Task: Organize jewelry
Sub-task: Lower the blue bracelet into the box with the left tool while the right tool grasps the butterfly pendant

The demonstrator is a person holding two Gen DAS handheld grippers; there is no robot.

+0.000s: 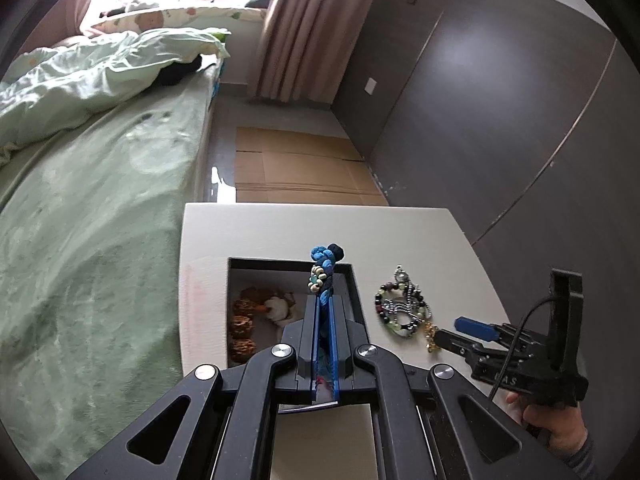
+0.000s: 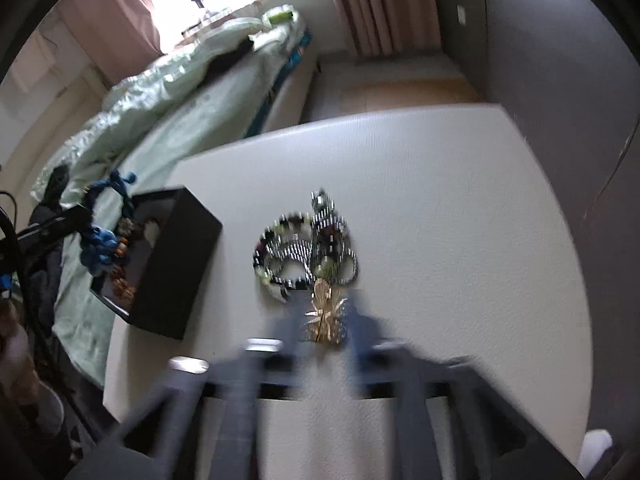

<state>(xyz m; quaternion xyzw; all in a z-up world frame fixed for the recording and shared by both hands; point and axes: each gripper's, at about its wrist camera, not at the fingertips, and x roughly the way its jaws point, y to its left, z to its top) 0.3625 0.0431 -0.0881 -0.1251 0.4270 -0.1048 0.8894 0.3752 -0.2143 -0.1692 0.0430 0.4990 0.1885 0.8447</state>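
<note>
My left gripper (image 1: 324, 300) is shut on a blue braided cord bracelet with beads (image 1: 323, 270) and holds it over the open black jewelry box (image 1: 358, 300); the bracelet also shows in the right wrist view (image 2: 100, 240). The box (image 2: 176, 264) holds brown bead pieces (image 1: 242, 324) and a white piece (image 1: 278, 306). A pile of silver chain and dark bead jewelry (image 1: 402, 308) lies on the white table right of the box. My right gripper (image 2: 326, 312) is open, blurred, its fingers either side of a gold chain (image 2: 326, 314) in front of the pile (image 2: 308, 244).
The white table (image 1: 280, 232) stands beside a bed with green bedding (image 1: 80, 220). Flattened cardboard (image 1: 300, 168) lies on the floor beyond it. A dark grey wardrobe wall (image 1: 500, 120) runs along the right.
</note>
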